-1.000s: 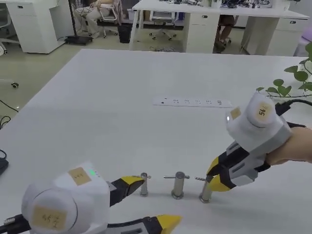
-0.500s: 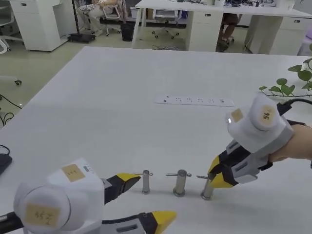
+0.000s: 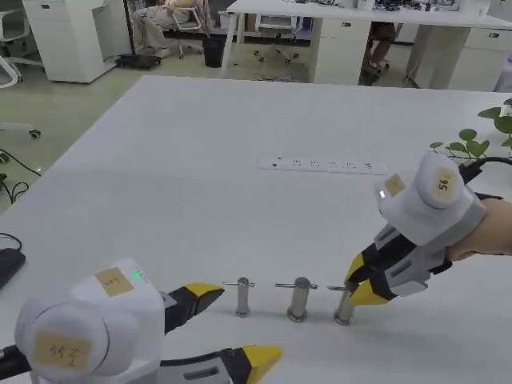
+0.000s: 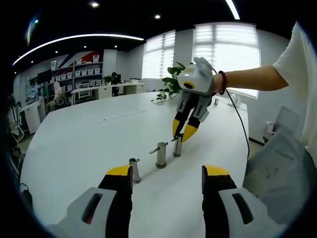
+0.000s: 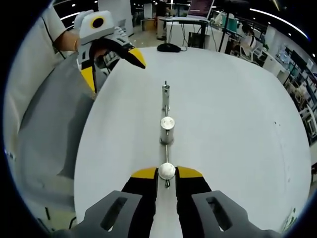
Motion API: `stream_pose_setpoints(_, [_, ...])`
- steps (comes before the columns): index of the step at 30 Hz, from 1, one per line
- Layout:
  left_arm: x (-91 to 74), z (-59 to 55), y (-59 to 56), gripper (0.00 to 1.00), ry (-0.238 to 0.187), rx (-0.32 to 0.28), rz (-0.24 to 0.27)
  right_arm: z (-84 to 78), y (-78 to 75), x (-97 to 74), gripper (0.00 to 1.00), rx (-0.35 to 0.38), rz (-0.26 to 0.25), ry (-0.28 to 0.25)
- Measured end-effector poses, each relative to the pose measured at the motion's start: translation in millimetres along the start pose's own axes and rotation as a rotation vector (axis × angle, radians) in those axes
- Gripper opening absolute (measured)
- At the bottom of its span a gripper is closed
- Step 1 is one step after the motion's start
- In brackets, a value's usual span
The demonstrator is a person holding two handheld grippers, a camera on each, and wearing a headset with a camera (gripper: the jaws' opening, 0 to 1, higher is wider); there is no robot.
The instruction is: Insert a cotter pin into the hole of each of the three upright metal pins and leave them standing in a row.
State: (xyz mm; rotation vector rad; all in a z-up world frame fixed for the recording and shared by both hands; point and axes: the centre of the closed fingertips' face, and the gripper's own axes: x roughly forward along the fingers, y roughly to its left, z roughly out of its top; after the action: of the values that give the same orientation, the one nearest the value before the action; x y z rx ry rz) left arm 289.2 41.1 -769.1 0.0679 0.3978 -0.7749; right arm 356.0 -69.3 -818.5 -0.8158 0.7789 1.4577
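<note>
Head view: three steel pins [image 3: 298,300] stand in a row, cotter pins [image 3: 286,285] jutting toward nine o'clock; right gripper [image 3: 358,286] pinches the end pin [image 3: 344,310], left gripper [image 3: 240,321] gapes empty.

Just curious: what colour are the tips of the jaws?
Yellow, clearest in the head view on the right gripper.

White table [image 3: 160,176], matte top. Power strip [image 3: 324,166] lies flat near mid-table. Well to the near side of the strip, in a row parallel to it, stand three upright metal pieces: left pin [image 3: 243,297], middle pin [image 3: 299,298], right pin [image 3: 344,306]. Dark flat object [image 3: 4,268] far left of the strip, at the table edge, cut off.
</note>
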Motion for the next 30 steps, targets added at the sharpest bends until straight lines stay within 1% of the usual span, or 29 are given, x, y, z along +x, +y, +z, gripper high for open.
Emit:
stream_pose_setpoints(2, [-0.5, -0.2, 0.8, 0.56, 0.001, 0.0, 0.002, -2.2, -0.2, 1.4, 0.15, 0.001, 0.001, 0.009])
stream_pose_setpoints(4, [-1.1, -0.6, 1.6, 0.57, 0.002, -0.001, 0.004, -8.0, -1.2, 3.8, 0.16, 0.013, 0.002, 0.027])
stream_pose_setpoints(6, [-1.7, -1.5, 2.8, 0.57, 0.007, -0.001, 0.007, -10.7, -0.7, 4.3, 0.2, 0.038, -0.002, 0.027])
stream_pose_setpoints(7, [-2.0, -1.8, 3.2, 0.57, 0.008, 0.0, 0.008, -9.7, -1.4, 3.9, 0.22, 0.058, -0.015, 0.015])
stream_pose_setpoints(9, [-2.7, -1.8, 4.6, 0.58, 0.009, -0.001, 0.01, -9.0, -0.6, 1.6, 0.24, 0.094, -0.022, -0.005])
stream_pose_setpoints(10, [-3.4, -1.8, 5.5, 0.59, 0.011, -0.003, 0.012, -7.3, -0.9, -0.2, 0.25, 0.132, -0.036, -0.027])
stream_pose_setpoints(12, [-4.5, -1.5, 7.0, 0.6, 0.013, 0.0, 0.014, -4.6, -1.1, -3.7, 0.3, 0.181, -0.056, -0.056])
stream_pose_setpoints(13, [-5.0, -1.3, 7.7, 0.6, 0.014, 0.0, 0.014, -1.5, -0.9, -7.0, 0.34, 0.211, -0.071, -0.084])
stream_pose_setpoints(15, [-6.5, -0.5, 8.6, 0.61, 0.015, -0.005, 0.015, 0.2, 0.0, -12.2, 0.38, 0.249, -0.091, -0.105])
stream_pose_setpoints(16, [-7.9, 0.4, 9.3, 0.62, 0.014, -0.007, 0.017, 1.6, 0.9, -16.0, 0.4, 0.271, -0.11, -0.122])
stream_pose_setpoints(17, [-8.8, 1.1, 9.8, 0.63, 0.012, -0.006, 0.019, 1.9, 2.9, -18.3, 0.42, 0.274, -0.115, -0.126])
stream_pose_setpoints(20, [-12.5, 1.4, 11.5, 0.65, 0.018, -0.011, 0.023, 4.1, 10.4, -26.3, 0.48, 0.328, -0.154, -0.159])
stream_pose_setpoints(21, [-13.7, 1.6, 11.6, 0.65, 0.019, -0.01, 0.024, 4.7, 12.2, -28.4, 0.5, 0.336, -0.164, -0.167])
stream_pose_setpoints(22, [-14.9, 1.7, 11.9, 0.66, 0.02, -0.01, 0.025, 6.1, 15.2, -31.8, 0.51, 0.35, -0.18, -0.184])
stream_pose_setpoints(24, [-18.4, 3.0, 12.8, 0.68, 0.02, -0.009, 0.028, 8.5, 18.7, -37.6, 0.55, 0.402, -0.206, -0.225])
stream_pose_setpoints(25, [-20.5, 3.6, 13.9, 0.69, 0.022, -0.014, 0.031, 7.7, 18.3, -40.3, 0.57, 0.426, -0.222, -0.242])
stream_pose_setpoints(27, [-24.3, 3.7, 16.3, 0.71, 0.023, -0.025, 0.041, 7.7, 23.7, -45.9, 0.6, 0.449, -0.248, -0.267])
stream_pose_setpoints(30, [-30.3, 4.3, 19.3, 0.72, 0.022, -0.028, 0.055, 6.2, 30.9, -53.5, 0.63, 0.487, -0.293, -0.3])
